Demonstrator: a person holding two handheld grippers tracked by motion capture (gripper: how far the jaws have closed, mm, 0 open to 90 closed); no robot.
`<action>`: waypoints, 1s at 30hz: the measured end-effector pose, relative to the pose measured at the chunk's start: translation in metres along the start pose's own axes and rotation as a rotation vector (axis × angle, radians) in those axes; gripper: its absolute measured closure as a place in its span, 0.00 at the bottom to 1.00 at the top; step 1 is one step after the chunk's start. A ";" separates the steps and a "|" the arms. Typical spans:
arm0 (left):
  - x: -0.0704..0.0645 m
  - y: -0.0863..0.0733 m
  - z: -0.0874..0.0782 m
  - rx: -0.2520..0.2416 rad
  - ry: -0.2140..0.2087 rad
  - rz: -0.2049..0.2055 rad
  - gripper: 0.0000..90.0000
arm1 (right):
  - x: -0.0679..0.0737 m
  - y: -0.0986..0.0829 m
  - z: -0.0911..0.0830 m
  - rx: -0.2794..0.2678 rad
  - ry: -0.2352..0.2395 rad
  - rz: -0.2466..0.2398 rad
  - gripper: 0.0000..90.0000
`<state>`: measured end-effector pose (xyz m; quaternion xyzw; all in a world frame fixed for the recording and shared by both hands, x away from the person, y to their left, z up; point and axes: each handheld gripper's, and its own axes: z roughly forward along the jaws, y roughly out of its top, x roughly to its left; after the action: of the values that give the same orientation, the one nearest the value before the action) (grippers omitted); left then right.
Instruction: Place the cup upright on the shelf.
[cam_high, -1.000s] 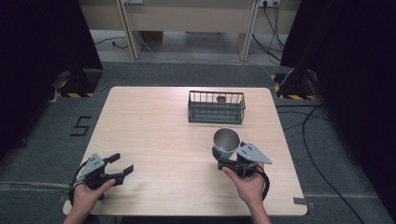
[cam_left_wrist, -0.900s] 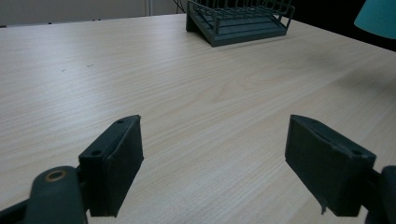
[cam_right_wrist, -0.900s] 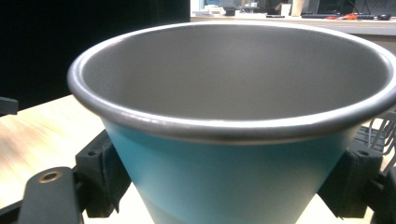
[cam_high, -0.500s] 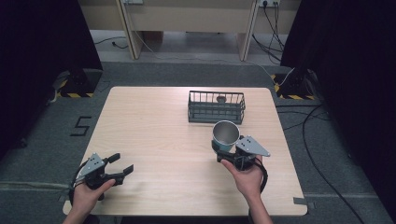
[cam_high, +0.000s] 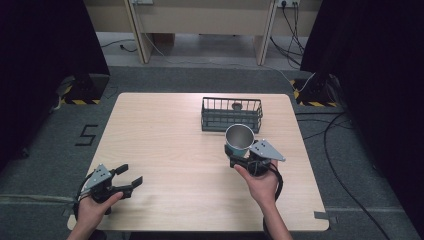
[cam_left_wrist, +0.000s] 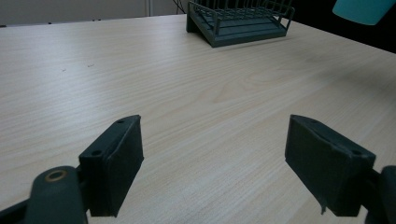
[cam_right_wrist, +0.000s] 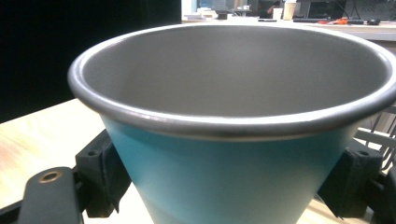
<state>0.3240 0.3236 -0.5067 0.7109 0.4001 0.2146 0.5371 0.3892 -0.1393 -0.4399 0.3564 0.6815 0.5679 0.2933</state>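
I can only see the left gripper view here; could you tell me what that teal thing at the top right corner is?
Observer: It is a teal cup with a grey metal inside, clamped between the right gripper's jaws.
Operator: Thank you. Is it resting on the table?
Observer: No, in the high view it is held above the table, just short of the wire basket.
Operator: Is anything in the cup?
Observer: The right gripper view shows it empty.

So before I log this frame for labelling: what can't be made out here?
- Small dark thing in the wire basket, high view: too small to identify.
- Bottom of the teal cup, right gripper view: cut off by the lower edge.
- Basket's far end, left gripper view: cut off by the top edge.
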 end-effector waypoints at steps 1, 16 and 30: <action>0.000 0.000 0.000 0.000 0.000 0.000 0.21 | -0.001 0.001 0.001 0.001 0.000 0.002 0.20; 0.000 0.000 0.000 -0.001 0.001 0.000 0.21 | -0.011 0.011 0.015 -0.006 -0.025 0.011 0.20; 0.000 0.000 0.000 -0.003 0.001 -0.001 0.21 | -0.021 0.017 0.026 -0.001 -0.047 0.024 0.20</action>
<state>0.3239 0.3240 -0.5066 0.7099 0.4004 0.2152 0.5380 0.4250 -0.1405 -0.4281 0.3775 0.6697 0.5634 0.3026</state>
